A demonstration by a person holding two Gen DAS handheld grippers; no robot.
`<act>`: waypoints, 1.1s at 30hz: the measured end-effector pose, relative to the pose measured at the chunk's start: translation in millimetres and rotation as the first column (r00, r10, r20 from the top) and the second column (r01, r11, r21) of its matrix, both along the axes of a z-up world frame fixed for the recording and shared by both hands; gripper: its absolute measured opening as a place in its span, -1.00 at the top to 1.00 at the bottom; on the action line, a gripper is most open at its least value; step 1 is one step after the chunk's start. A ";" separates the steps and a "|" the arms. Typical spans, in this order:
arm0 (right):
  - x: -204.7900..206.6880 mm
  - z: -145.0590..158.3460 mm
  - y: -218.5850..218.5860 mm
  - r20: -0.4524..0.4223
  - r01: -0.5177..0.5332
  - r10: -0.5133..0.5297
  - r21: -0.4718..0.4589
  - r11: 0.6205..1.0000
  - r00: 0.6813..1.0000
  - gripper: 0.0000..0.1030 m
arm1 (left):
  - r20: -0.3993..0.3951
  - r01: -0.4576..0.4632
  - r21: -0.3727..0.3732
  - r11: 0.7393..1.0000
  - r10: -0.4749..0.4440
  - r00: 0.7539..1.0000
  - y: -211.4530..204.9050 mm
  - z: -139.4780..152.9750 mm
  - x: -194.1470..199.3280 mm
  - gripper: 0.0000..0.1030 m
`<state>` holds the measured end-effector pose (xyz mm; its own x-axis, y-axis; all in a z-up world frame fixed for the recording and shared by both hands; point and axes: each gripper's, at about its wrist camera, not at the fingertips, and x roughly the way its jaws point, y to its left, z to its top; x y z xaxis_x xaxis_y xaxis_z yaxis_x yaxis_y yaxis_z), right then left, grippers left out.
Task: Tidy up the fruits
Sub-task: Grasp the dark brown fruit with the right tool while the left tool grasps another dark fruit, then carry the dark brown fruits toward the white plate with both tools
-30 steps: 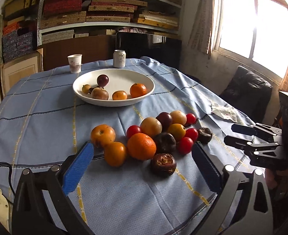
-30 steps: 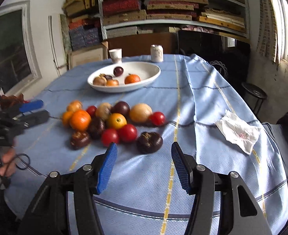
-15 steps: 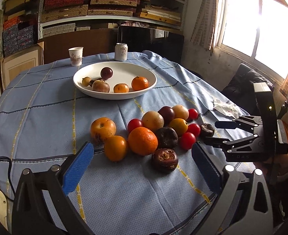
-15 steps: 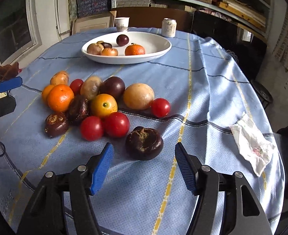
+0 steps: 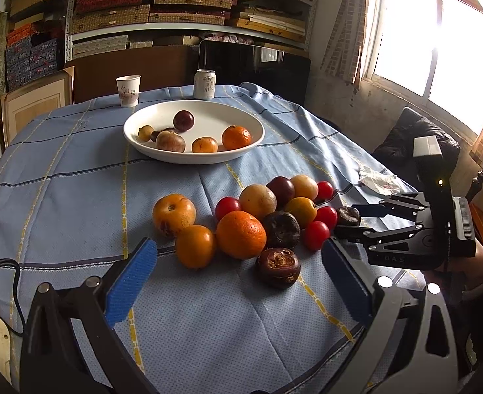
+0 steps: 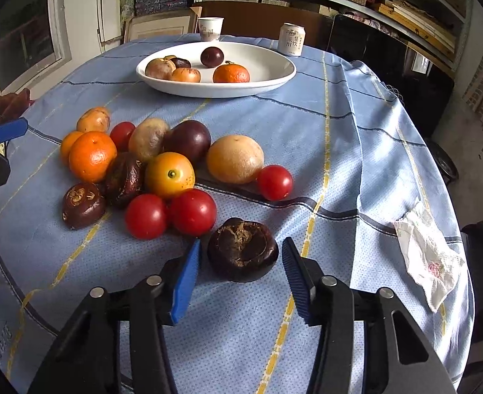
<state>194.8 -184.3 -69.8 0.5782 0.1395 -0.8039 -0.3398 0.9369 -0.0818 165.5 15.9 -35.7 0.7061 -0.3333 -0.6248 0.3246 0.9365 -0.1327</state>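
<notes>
Dark fruit (image 6: 242, 249): wrinkled, brown-black, dried stem scar up, sitting on the blue cloth (image 6: 340, 151) just this side of two red tomatoes (image 6: 192, 211).
Right gripper (image 6: 240, 274): angled down, jaws closing either side of that fruit, slim gaps showing, pads not pressing.
Room: bare cloth to its right, crumpled tissue (image 6: 428, 259) near the table edge.
Left gripper (image 5: 238, 282): spread wide, holding nothing, short of the pile.
White bowl (image 6: 274, 75): far side, several fruits inside.
</notes>
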 end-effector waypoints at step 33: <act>-59.8 4.4 -50.0 0.080 0.100 -0.138 0.359 0.928 0.987 0.17 | -0.279 0.156 0.123 0.980 -0.116 0.953 -56.8 -44.8 31.7 0.07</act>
<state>135.0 -234.3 -65.4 0.6842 0.3286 -0.6511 -0.2313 0.9444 0.2335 197.2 -41.0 -80.4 0.4590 -0.3086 -0.8331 0.4207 0.9014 -0.1021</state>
